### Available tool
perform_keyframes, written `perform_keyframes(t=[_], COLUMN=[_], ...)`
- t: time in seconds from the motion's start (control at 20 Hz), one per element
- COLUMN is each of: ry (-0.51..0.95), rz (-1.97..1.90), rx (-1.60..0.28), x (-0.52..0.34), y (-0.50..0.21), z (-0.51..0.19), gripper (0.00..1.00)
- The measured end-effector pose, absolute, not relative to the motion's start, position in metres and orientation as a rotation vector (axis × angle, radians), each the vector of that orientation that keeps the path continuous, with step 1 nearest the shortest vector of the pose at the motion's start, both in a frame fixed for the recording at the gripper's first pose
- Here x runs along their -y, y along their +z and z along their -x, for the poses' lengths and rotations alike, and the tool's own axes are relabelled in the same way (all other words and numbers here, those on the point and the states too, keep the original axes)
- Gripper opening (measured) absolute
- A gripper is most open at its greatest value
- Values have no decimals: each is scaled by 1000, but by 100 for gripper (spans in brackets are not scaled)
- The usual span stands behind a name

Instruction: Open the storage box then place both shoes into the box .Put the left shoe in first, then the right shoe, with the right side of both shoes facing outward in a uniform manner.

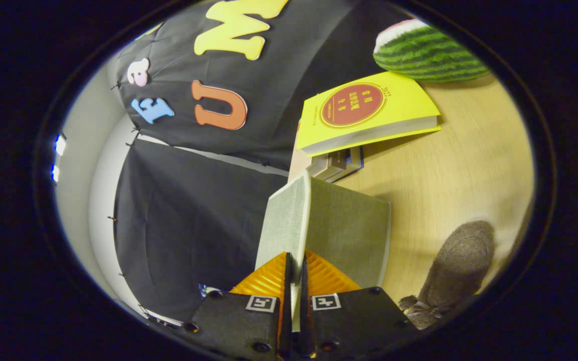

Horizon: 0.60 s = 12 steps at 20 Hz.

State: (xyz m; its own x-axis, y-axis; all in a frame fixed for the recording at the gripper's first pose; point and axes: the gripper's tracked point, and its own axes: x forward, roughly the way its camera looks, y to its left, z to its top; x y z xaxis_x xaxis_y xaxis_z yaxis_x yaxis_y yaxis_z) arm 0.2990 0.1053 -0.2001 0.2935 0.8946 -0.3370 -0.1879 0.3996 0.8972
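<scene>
My gripper [294, 273] is shut on the thin edge of the storage box's lid [285, 220], a grey-green fabric panel with a pale rim that runs between both fingers and on ahead of them. The lid stands raised off the box [351, 233], whose grey-green fabric body lies just to the right of the fingers on the wooden table [449, 170]. A grey felt shoe [459, 265] lies on the table to the right of the box, its sole side turned toward me and a small bow at its near end.
Beyond the box, a yellow book [364, 110] rests on a small stack of books [336, 163]. A plush watermelon slice [427, 52] sits behind the book. The black cloth booth wall hangs to the left of the table.
</scene>
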Motion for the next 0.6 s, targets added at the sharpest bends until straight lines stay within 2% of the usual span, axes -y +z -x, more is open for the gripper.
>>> perform_keyframes(t=[0.15,0.6], ry=[857,864], rz=[-766,-739], rx=[-1006,-956], x=[-111,-139], y=[-187,-114], z=[-287,-277], gripper=[9,8])
